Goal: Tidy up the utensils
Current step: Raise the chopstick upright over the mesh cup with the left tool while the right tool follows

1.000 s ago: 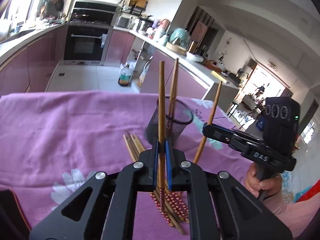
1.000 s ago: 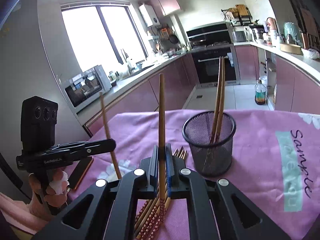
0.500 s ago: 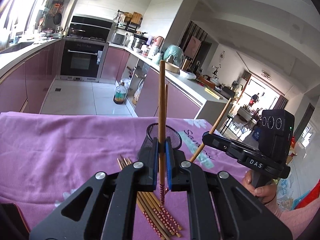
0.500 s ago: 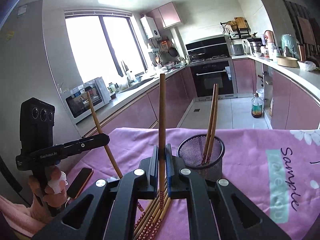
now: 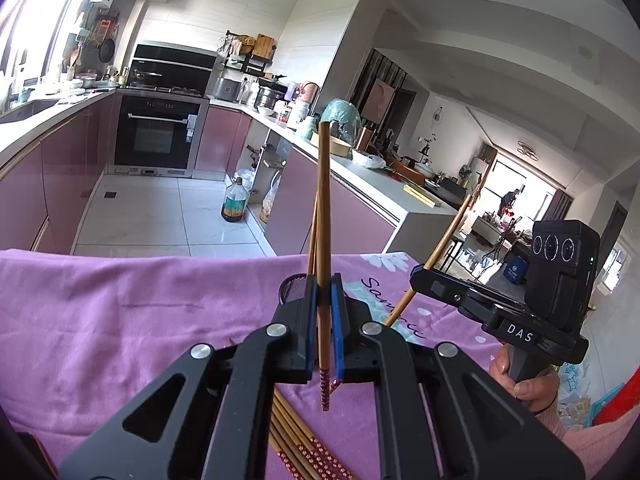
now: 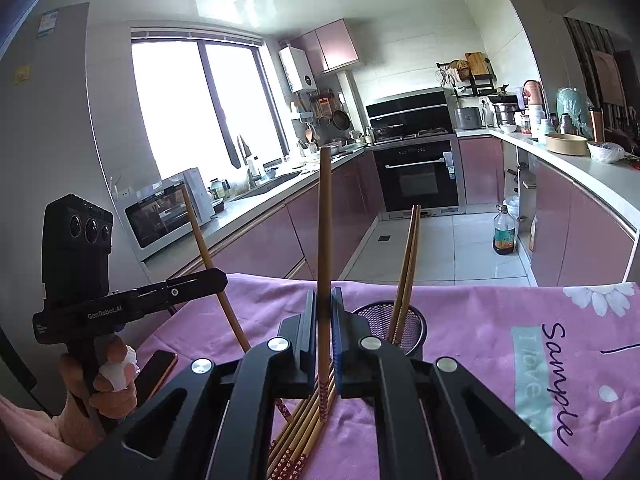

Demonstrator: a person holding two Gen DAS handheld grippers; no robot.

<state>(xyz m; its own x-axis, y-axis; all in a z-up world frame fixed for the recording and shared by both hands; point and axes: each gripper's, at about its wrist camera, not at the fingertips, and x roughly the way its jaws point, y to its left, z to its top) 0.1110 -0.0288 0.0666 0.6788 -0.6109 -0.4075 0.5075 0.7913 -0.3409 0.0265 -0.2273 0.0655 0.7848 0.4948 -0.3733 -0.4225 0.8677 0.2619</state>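
Observation:
My left gripper (image 5: pixel 322 300) is shut on one bamboo chopstick (image 5: pixel 323 216), held upright above the pink cloth. My right gripper (image 6: pixel 323 312) is shut on another upright chopstick (image 6: pixel 325 232). Each gripper shows in the other's view, the right one (image 5: pixel 424 276) and the left one (image 6: pixel 218 276), both raised with a slanted chopstick. A black mesh holder (image 6: pixel 390 320) stands just beyond the right gripper with two chopsticks (image 6: pixel 408 264) in it; in the left wrist view the holder (image 5: pixel 292 286) is mostly hidden behind the fingers. Several loose chopsticks (image 6: pixel 300 428) lie on the cloth below both grippers.
The pink tablecloth (image 6: pixel 500 340) with flower prints and a "Sample" label covers the table. A phone (image 6: pixel 154 368) lies near the table's left edge. Pink kitchen cabinets, an oven (image 6: pixel 420 176) and an oil bottle (image 6: pixel 505 232) on the floor lie beyond the table.
Both grippers have risen with their chopsticks; the cloth, the loose pile and the holder sit lower and smaller in both views. The grips have not changed.

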